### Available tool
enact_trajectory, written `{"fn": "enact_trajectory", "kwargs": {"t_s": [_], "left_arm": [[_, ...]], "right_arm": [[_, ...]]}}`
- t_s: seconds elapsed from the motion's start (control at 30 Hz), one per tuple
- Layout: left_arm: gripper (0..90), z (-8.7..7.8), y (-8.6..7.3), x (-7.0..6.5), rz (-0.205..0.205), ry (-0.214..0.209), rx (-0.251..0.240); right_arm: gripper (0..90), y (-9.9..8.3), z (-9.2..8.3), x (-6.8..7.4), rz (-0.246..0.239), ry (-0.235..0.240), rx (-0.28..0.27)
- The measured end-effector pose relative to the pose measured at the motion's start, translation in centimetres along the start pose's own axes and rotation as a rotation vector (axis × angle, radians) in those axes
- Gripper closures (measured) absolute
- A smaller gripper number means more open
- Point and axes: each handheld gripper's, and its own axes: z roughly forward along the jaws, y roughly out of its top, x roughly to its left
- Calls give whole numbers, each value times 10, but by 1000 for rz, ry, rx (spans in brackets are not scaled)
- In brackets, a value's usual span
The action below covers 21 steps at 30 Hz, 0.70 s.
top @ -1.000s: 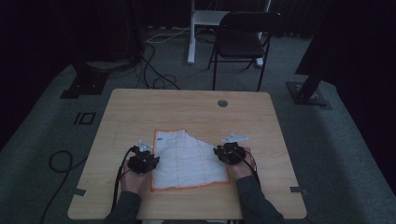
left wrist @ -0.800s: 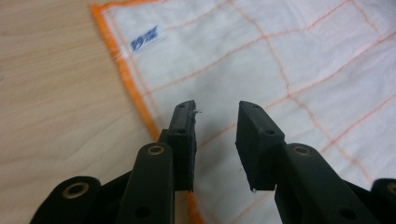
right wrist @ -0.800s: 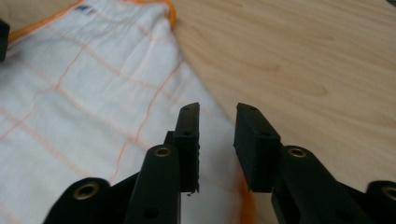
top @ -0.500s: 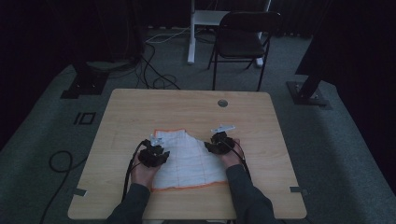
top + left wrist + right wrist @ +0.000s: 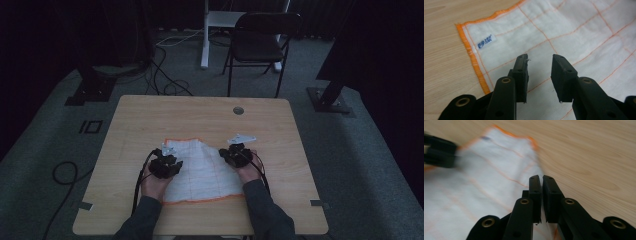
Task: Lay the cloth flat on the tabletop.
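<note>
Left gripper view: cloth (image 5: 564, 37) under open hand-held gripper (image 5: 540, 62).

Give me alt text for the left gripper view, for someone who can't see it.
Two black jaws of the left gripper stand open just above a white cloth with thin orange grid lines. The cloth's orange-stitched edge and a small white label with blue print lie to the left, on a light wooden table.

Matt woven cloth (image 5: 574, 32) w/ orange stitched hem, smooth wood-grain table (image 5: 150, 120)
</note>
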Motion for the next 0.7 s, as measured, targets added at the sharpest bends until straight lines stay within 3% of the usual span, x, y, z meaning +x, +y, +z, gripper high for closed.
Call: {"fn": "enact_trajectory", "kwargs": {"t_s": [0.07, 0.1, 0.13, 0.23, 0.27, 0.47, 0.63, 0.67, 0.7], "left_arm": [[672, -3, 1, 0, -1, -5, -13], [672, -3, 1, 0, -1, -5, -13], [672, -6, 3, -3, 6, -8, -26], [672, -9, 5, -7, 19, -18, -42], [672, -10, 9, -12, 35, -35, -59], [673, -5, 18, -32, 81, -73, -81], [680, 8, 18, -46, 126, -99, -58], [684, 20, 15, -51, 155, -88, -4], [685, 20, 15, -51, 155, -88, -4]], "right_arm": [[860, -2, -5, 10, -25, 43, -18], [860, -2, -5, 10, -25, 43, -18], [859, -6, -6, 23, -60, 80, -21], [858, -13, -3, 33, -85, 111, -9], [857, -20, 1, 41, -102, 134, 11], [847, -36, 14, 55, -138, 173, 83], [802, -38, 14, 57, -160, 193, 93], [741, -36, 10, 57, -165, 206, 90], [741, -36, 10, 57, -165, 206, 90]]}}
